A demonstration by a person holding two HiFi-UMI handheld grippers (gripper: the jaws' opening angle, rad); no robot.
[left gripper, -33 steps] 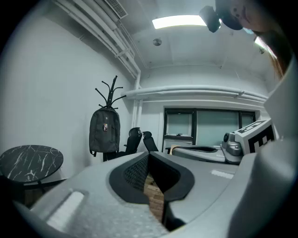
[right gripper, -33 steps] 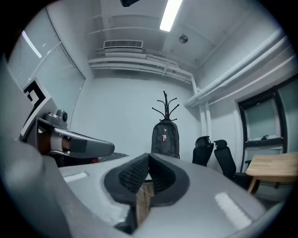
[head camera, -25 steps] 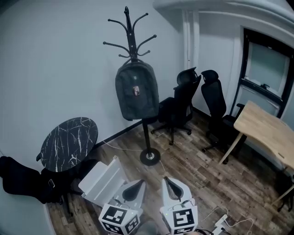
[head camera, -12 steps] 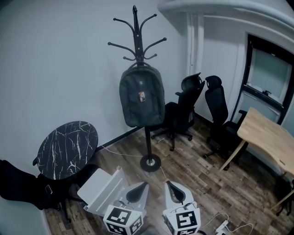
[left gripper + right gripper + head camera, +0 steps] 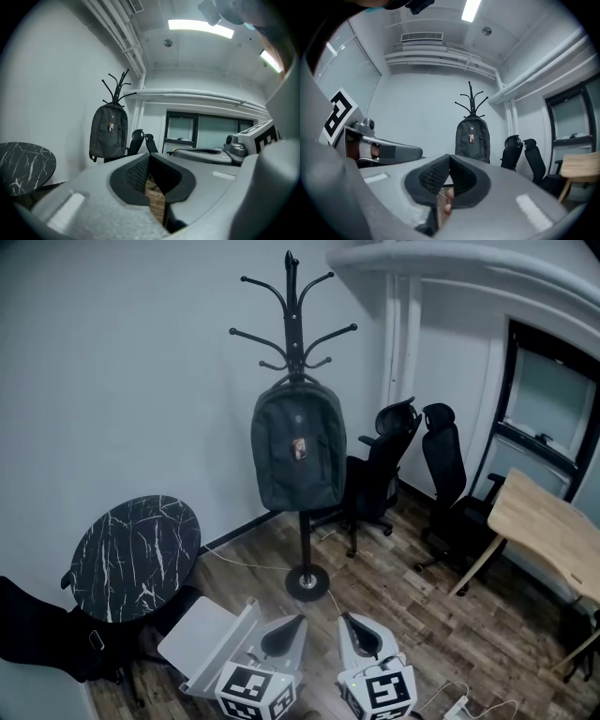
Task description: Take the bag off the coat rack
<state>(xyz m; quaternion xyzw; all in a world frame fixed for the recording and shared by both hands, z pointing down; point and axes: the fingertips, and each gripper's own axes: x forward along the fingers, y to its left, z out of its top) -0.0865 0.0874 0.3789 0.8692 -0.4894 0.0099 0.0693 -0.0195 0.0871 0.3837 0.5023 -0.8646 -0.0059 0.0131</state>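
Two claws: left claw [image 5: 284, 635] and right claw [image 5: 361, 634], side by side, both pointing level toward the wall.
Claw state: each pair of jaws pressed together, nothing between them.
Bearing to bag: the bag [image 5: 298, 442] is ahead of and above both claws, well apart from them.
Nearer claw: neither by much; the left claw lines up slightly better in the head view.
Bag axis: upright, top loop over a lower hook, body flat against the pole.
Coat rack [image 5: 293, 324]: single pole on a round foot, against the wall.
Judgement: reach forward and up to the top loop.
Neighbours: office chairs [image 5: 389, 465] just right of the rack.
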